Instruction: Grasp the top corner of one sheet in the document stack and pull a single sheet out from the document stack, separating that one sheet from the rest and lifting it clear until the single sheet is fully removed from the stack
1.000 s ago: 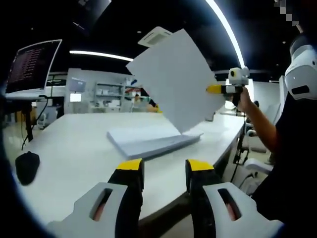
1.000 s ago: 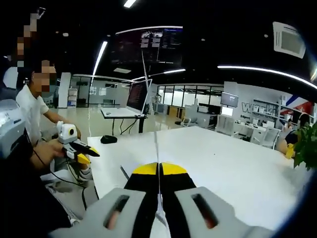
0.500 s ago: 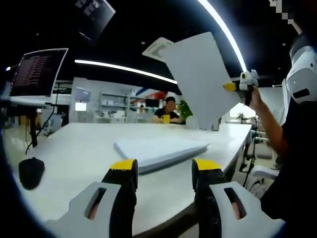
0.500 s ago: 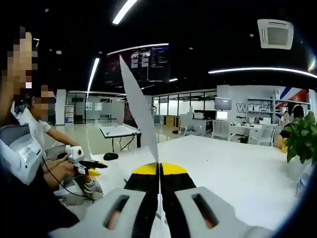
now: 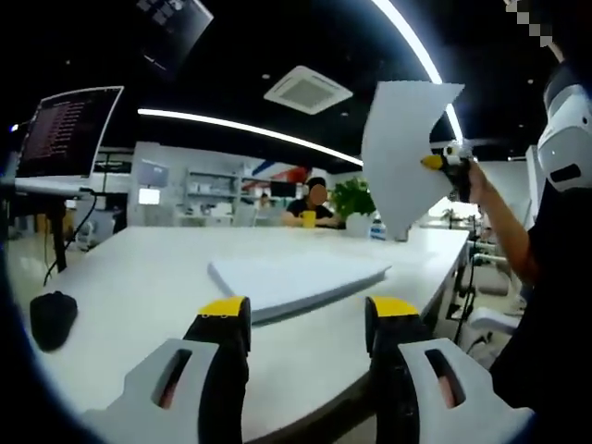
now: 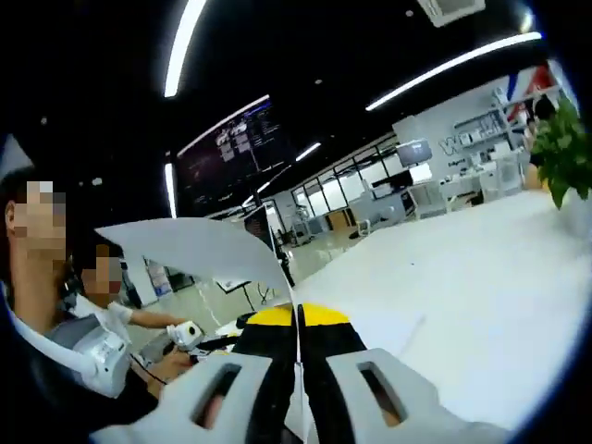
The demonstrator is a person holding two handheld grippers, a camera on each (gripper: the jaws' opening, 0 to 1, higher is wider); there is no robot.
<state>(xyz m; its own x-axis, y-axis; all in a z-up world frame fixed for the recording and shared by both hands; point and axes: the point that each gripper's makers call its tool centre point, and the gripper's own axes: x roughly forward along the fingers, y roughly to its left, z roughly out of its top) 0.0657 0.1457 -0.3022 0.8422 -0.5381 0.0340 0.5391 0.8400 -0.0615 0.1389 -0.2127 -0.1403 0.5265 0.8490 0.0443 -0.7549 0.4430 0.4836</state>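
White sheet (image 5: pixel 402 153) pinched by right gripper (image 6: pixel 298 319), clear above stack (image 5: pixel 294 280)

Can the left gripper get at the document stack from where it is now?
Probably yes: the left gripper is open, the document stack lies just ahead, and the sheet is held well above by the right gripper.

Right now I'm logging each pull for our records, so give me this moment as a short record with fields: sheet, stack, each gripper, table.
sheet: one white sheet held in the air, clear above the stack, curling over
stack: remaining paper stack lying flat on the table
right gripper: shut on the sheet's edge
left gripper: open, holding nothing, short of the stack
table: white table, black mouse near its edge
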